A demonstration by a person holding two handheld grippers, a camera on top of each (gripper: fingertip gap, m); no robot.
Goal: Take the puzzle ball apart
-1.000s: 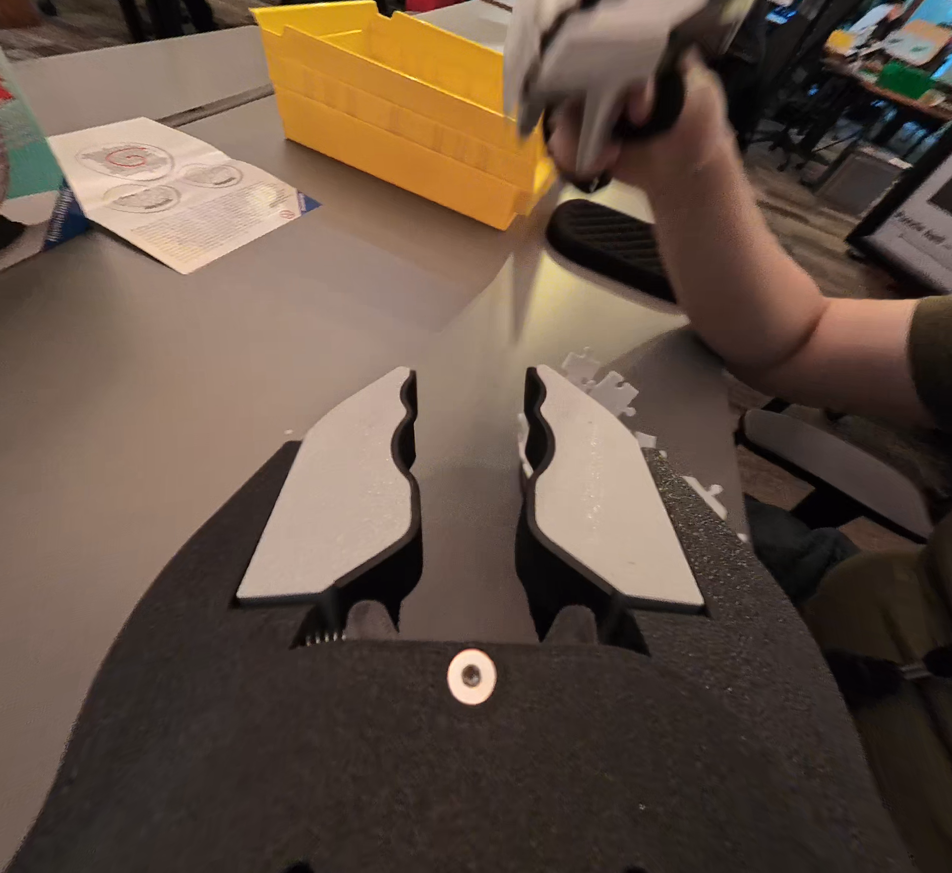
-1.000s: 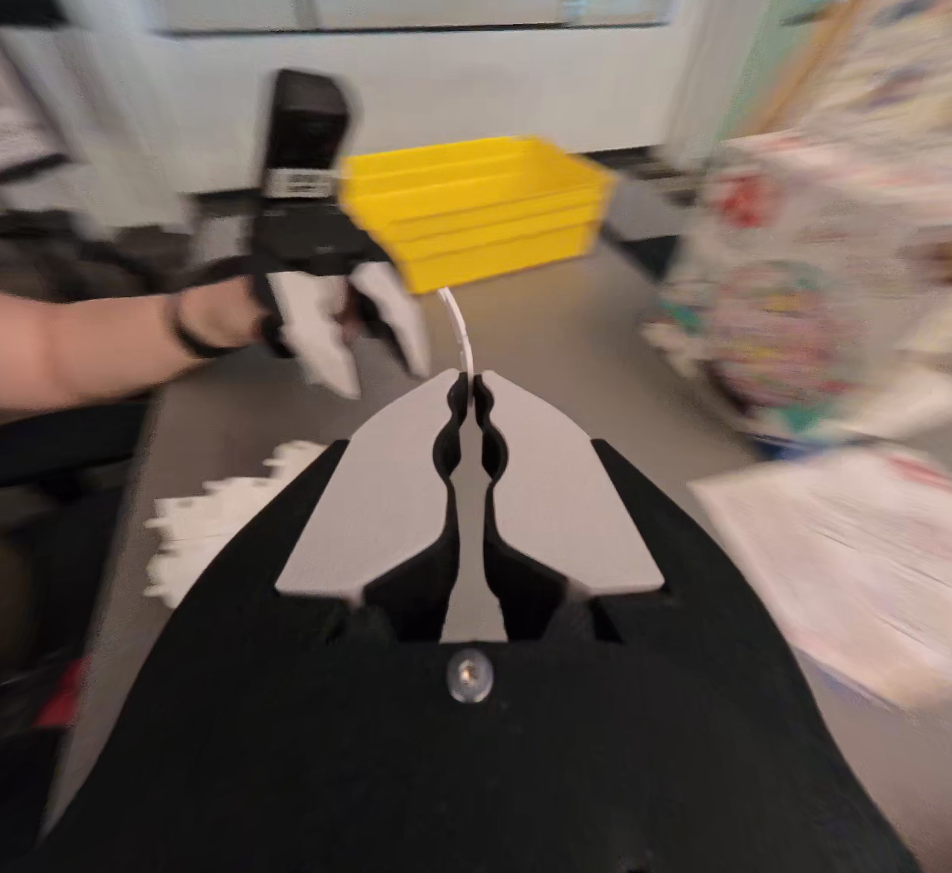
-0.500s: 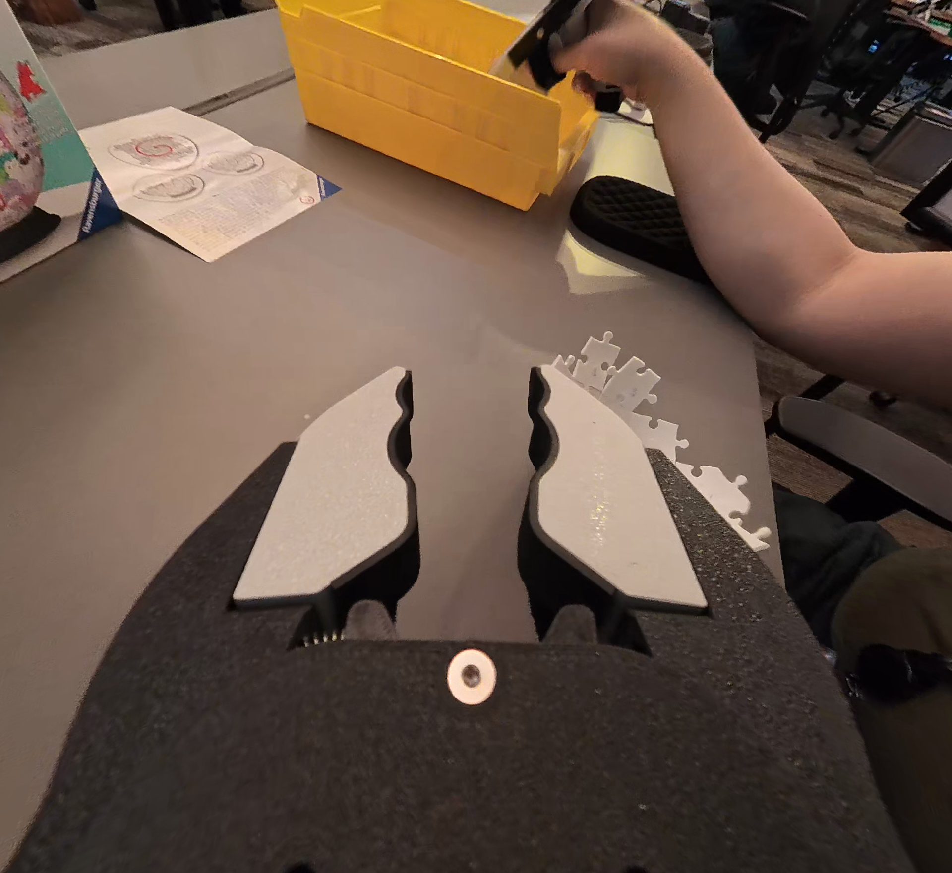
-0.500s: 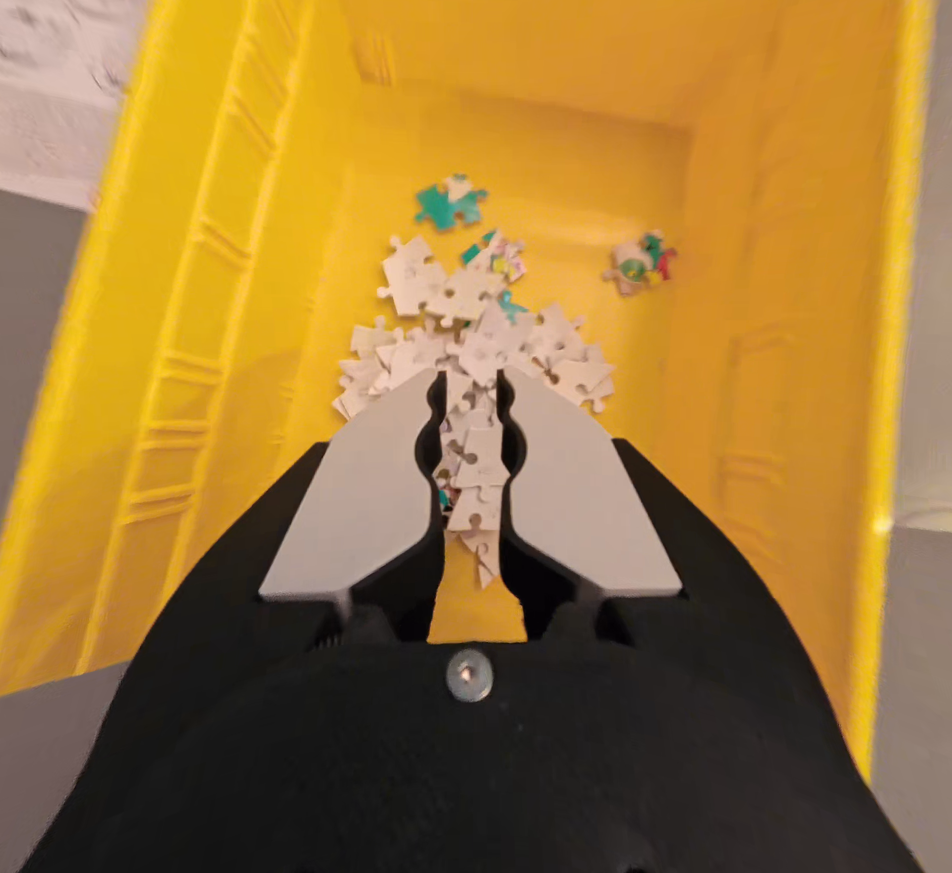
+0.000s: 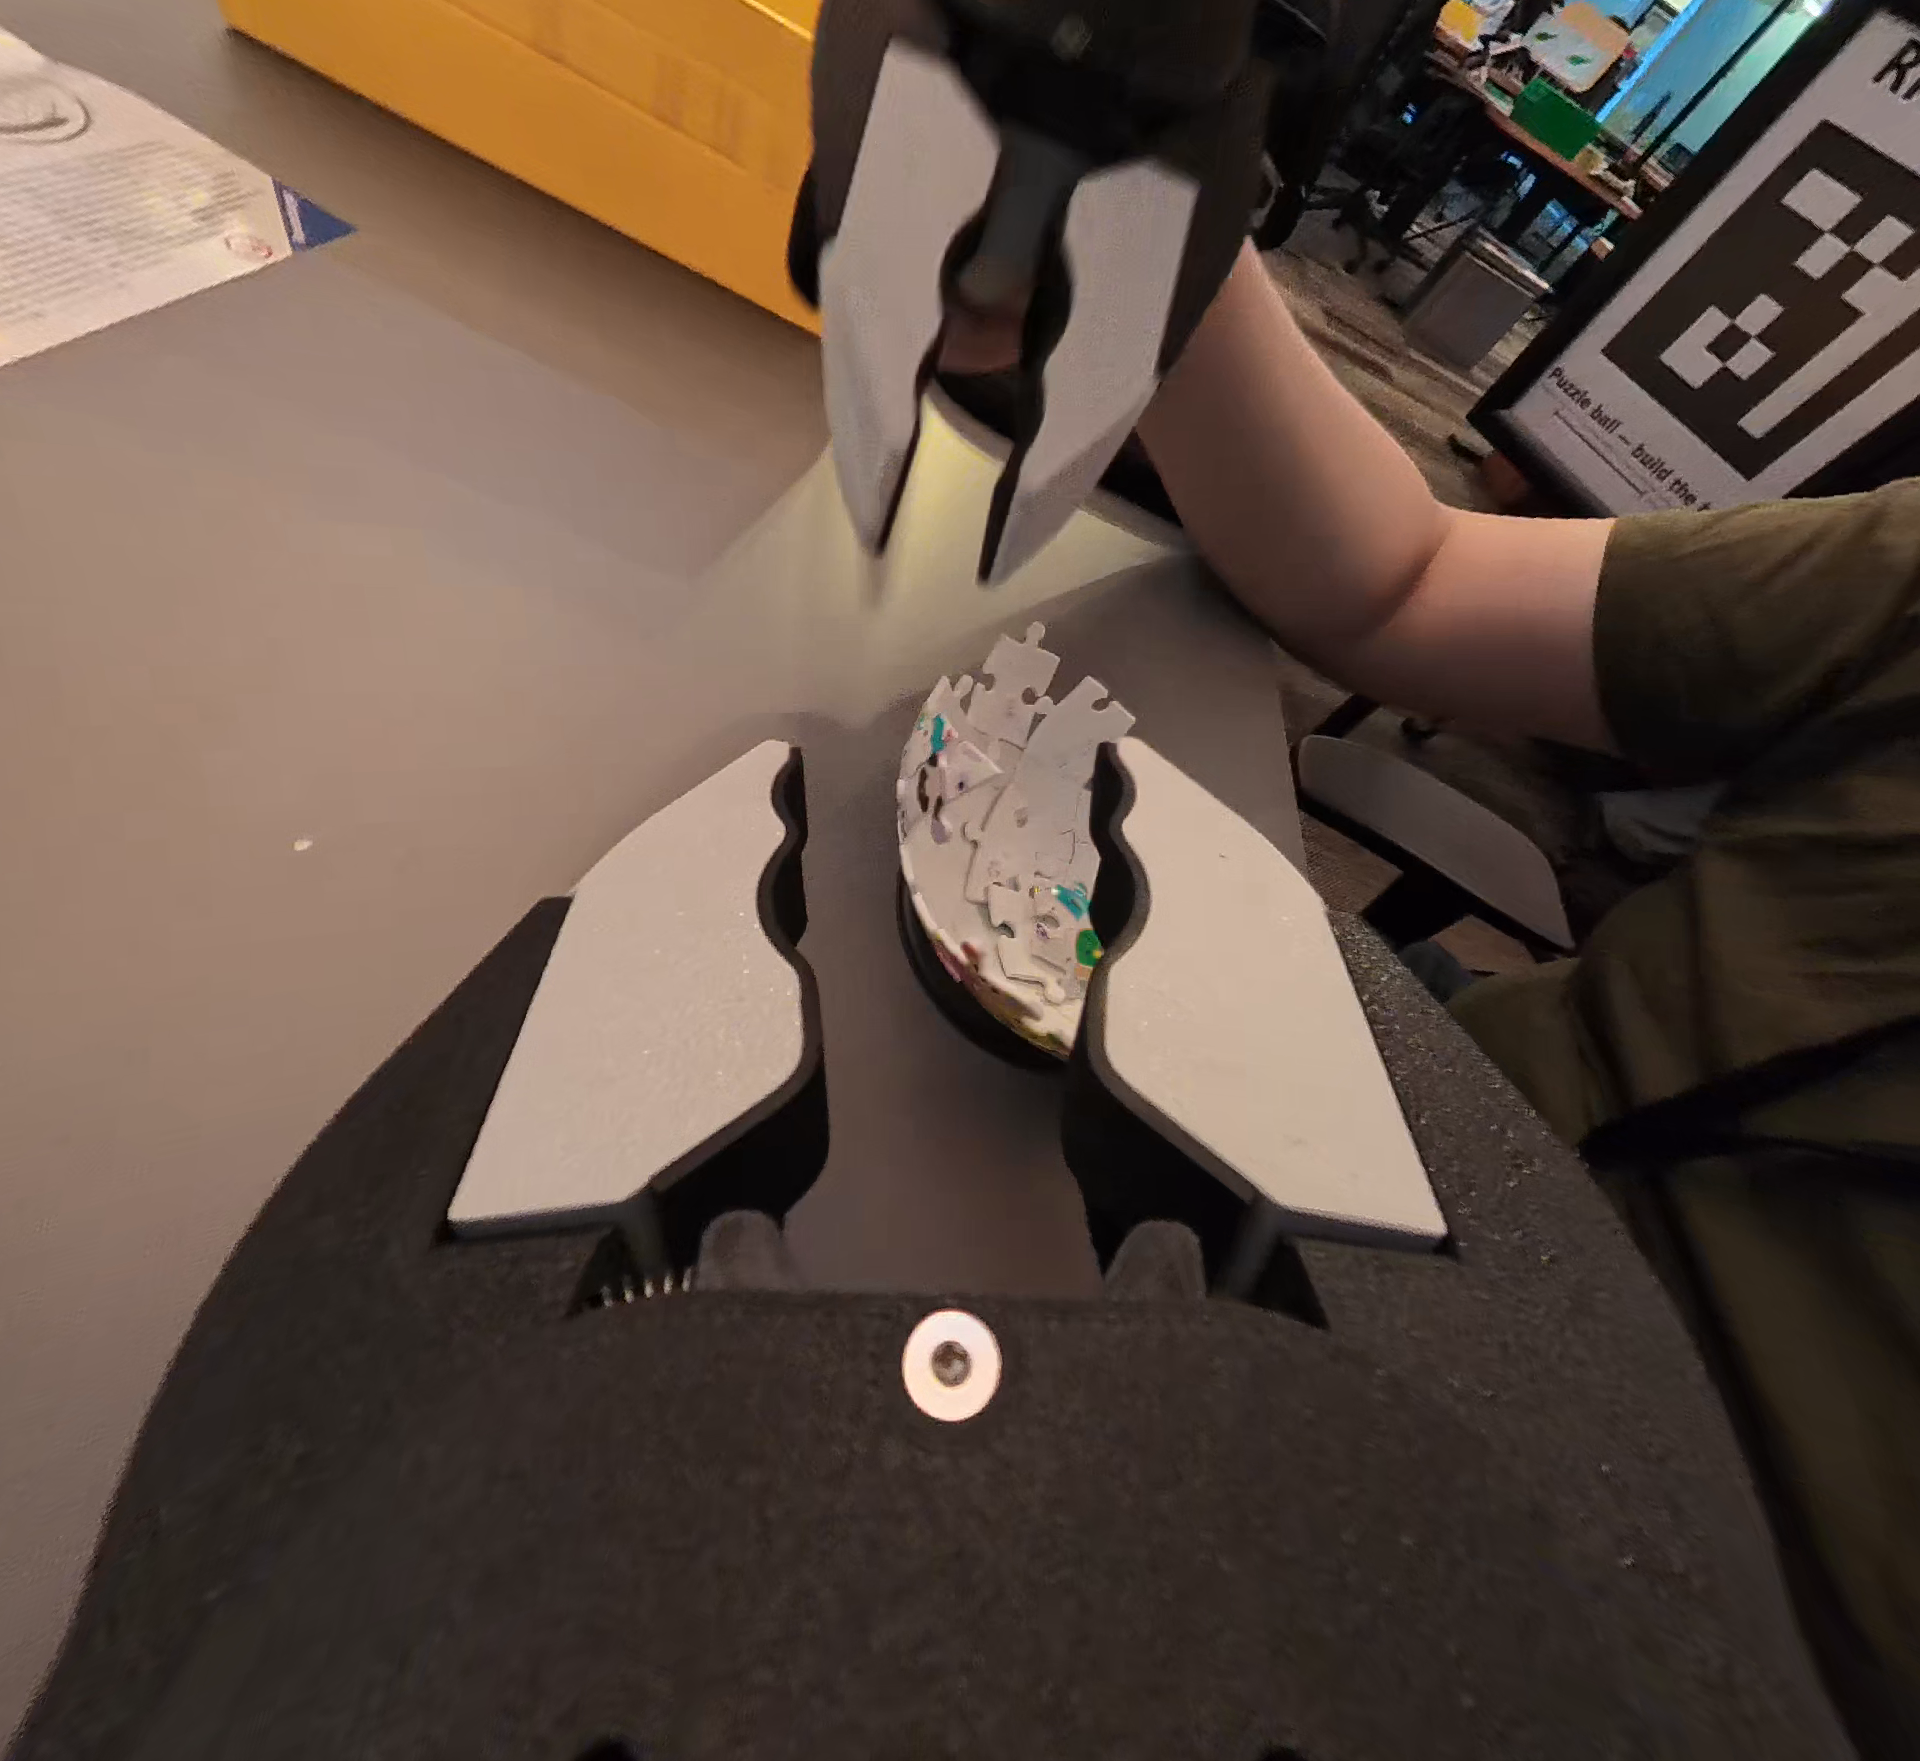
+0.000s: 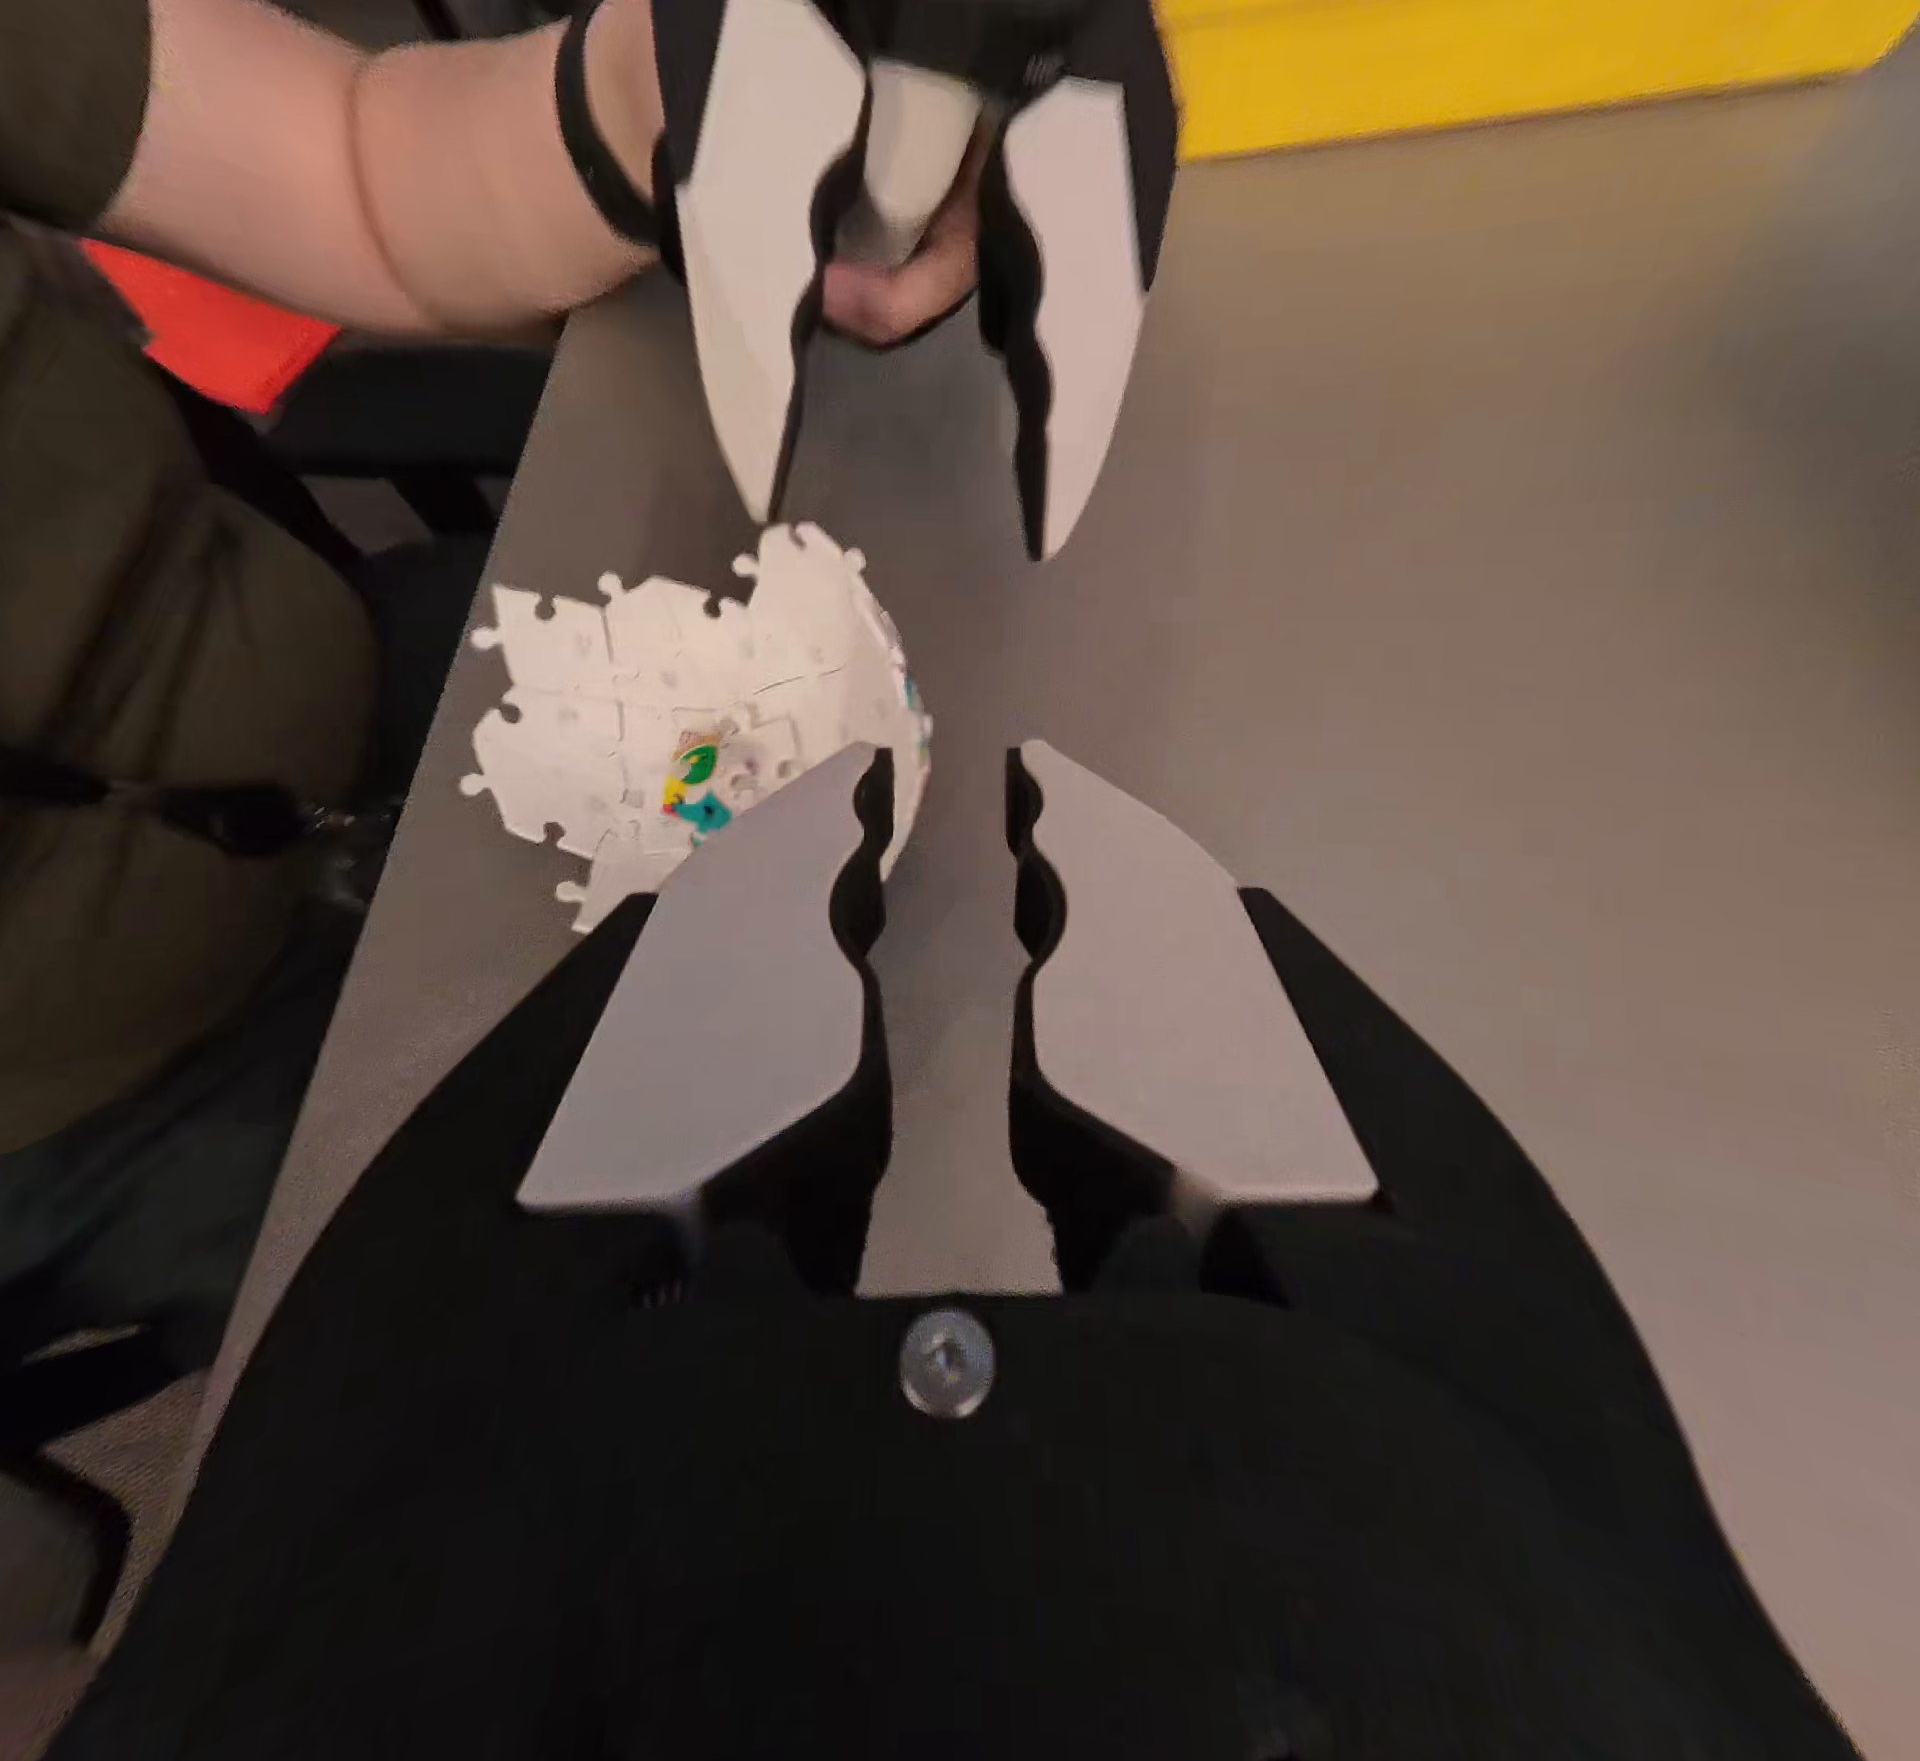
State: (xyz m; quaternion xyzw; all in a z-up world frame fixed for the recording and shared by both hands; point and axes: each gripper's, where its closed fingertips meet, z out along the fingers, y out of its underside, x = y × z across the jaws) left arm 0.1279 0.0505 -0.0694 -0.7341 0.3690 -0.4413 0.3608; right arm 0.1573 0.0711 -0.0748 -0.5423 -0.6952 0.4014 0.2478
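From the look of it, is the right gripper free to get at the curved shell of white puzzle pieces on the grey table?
Probably yes. The right gripper is open and empty, the curved shell of white puzzle pieces lies just beside its left finger, and nothing covers it. The open left gripper hovers close, which may crowd the approach.

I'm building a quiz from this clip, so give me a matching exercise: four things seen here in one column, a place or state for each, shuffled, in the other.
Things
1. left gripper
2. puzzle ball shell
3. yellow bin
4. instruction leaflet

Places or states
A. lying flat on the table, far left in the left wrist view
B. open, empty
C. curved, partly taken apart, near the table edge
D. standing on the table beyond both grippers

Pairs: 1-B, 2-C, 3-D, 4-A
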